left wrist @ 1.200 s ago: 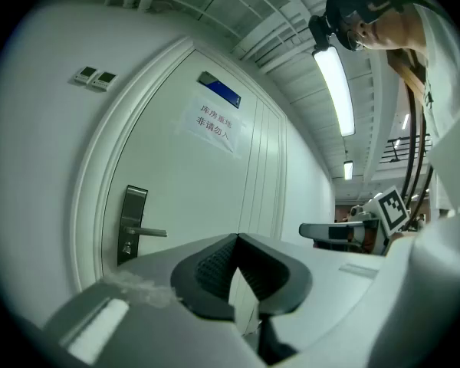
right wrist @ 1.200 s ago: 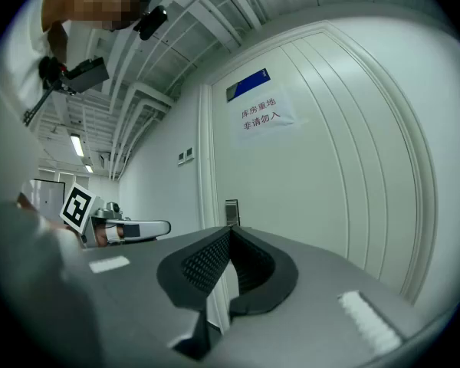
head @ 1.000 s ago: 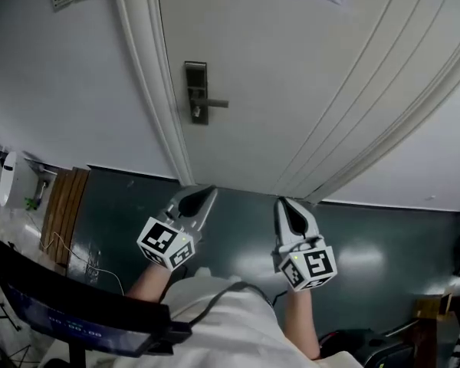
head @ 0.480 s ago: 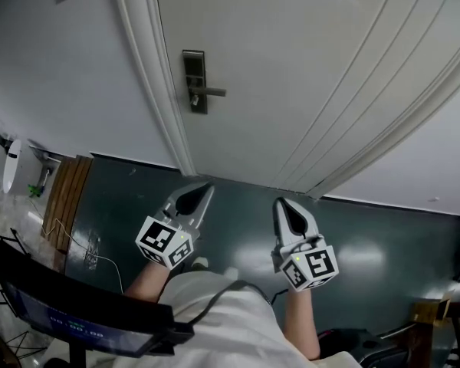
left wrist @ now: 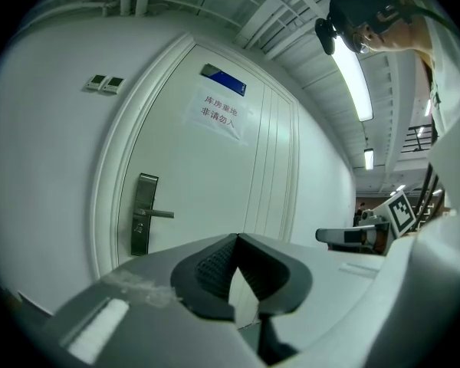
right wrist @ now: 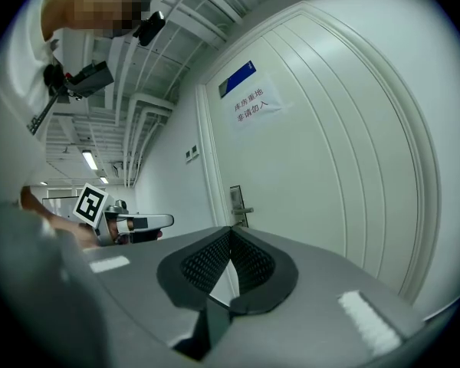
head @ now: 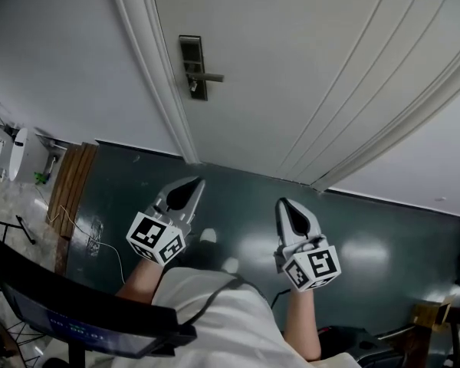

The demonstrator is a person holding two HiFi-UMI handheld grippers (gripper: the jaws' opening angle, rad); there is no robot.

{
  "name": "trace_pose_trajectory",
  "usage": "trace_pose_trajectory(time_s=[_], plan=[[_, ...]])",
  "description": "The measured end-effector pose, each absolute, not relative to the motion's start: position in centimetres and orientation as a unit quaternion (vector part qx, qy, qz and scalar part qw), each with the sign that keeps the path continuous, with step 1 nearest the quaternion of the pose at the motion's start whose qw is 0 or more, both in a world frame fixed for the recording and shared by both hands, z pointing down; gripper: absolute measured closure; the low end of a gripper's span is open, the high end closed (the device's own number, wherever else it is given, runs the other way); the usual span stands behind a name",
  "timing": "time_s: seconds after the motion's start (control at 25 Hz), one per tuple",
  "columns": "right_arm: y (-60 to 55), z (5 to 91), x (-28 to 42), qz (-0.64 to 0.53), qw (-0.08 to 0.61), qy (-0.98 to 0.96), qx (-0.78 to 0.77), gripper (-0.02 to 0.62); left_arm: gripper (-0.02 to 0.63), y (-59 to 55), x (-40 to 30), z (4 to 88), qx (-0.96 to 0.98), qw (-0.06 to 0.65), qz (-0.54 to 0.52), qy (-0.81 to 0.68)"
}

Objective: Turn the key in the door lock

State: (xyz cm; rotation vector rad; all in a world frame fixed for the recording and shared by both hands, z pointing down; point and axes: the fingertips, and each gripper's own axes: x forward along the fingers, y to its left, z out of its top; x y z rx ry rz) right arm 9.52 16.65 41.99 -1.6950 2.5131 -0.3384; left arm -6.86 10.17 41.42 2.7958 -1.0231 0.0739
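The white door [head: 291, 75] carries a metal lock plate [head: 192, 66] with a lever handle [head: 208, 77]; the same lock plate [left wrist: 144, 213] shows in the left gripper view and, small, as the lock plate [right wrist: 236, 204] in the right gripper view. Below the lever is a keyhole area, and I cannot tell if a key is in it. My left gripper [head: 193, 181] and right gripper [head: 285, 202] hover over the dark floor, well short of the door, both pointing at it. Both are shut on nothing: the left gripper [left wrist: 236, 238] and right gripper [right wrist: 230, 228] have pads meeting at the tips.
A paper sign [left wrist: 218, 115] and a blue plate [left wrist: 222, 80] hang on the door. Wall switches [left wrist: 103, 83] sit left of the door frame [head: 149, 67]. A wooden panel [head: 69, 186], a white appliance [head: 19, 156], cables and a dark screen [head: 77, 313] stand at the left.
In the head view the lock has slid upward and both grippers have sunk slightly, the left one drifting left. Both stayed shut.
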Motion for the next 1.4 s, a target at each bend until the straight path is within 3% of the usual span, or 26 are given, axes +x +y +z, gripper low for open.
trace_pose_trajectory(time_s=[1.4], plan=[[-8.8, 40.3, 5.9, -0.091, 0.006, 0.835, -0.543, 0.588, 0.600, -14.2, -6.3, 43.7, 0.947, 0.073, 0.052, -0.310]])
